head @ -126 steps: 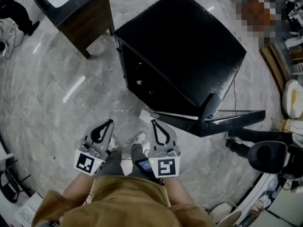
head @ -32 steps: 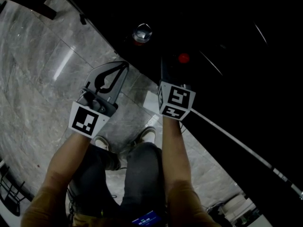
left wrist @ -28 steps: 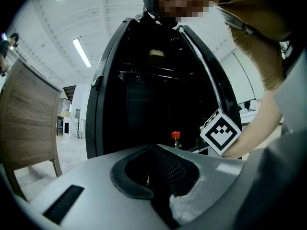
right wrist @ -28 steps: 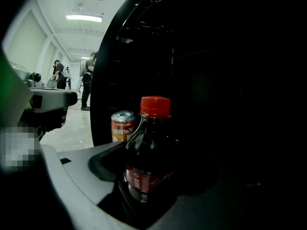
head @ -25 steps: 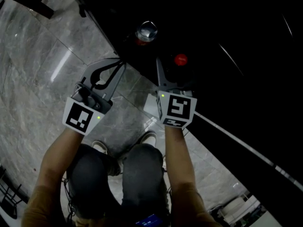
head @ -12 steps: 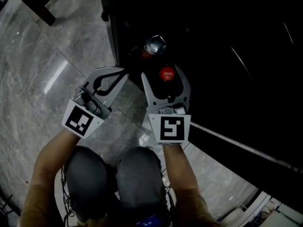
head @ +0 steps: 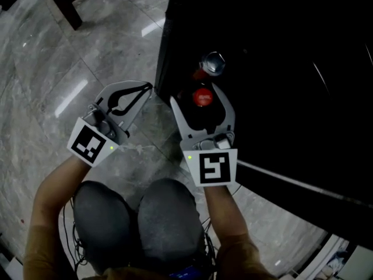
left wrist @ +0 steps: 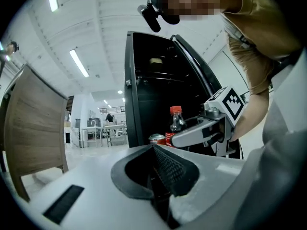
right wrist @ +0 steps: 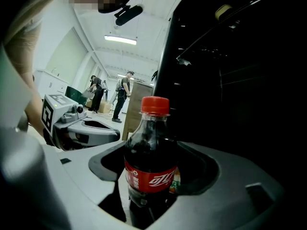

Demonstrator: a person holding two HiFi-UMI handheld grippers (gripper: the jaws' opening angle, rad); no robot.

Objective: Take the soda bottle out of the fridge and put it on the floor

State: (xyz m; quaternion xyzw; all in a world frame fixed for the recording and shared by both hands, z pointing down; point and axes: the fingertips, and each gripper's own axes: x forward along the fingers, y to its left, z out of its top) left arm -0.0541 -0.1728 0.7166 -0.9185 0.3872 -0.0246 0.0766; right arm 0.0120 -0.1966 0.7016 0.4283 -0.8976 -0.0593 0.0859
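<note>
Right gripper (head: 202, 105): clamped round the soda bottle (right wrist: 149, 162), so it can be lifted from the fridge (head: 280, 69).
Left gripper (left wrist: 160, 174): held shut and empty, aside.

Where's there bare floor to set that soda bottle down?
The marble floor left of the fridge, ahead of the left tool, is bare up to the dark furniture leg. Crowded: the fridge mouth, where soda bottle and can stand close.
</note>
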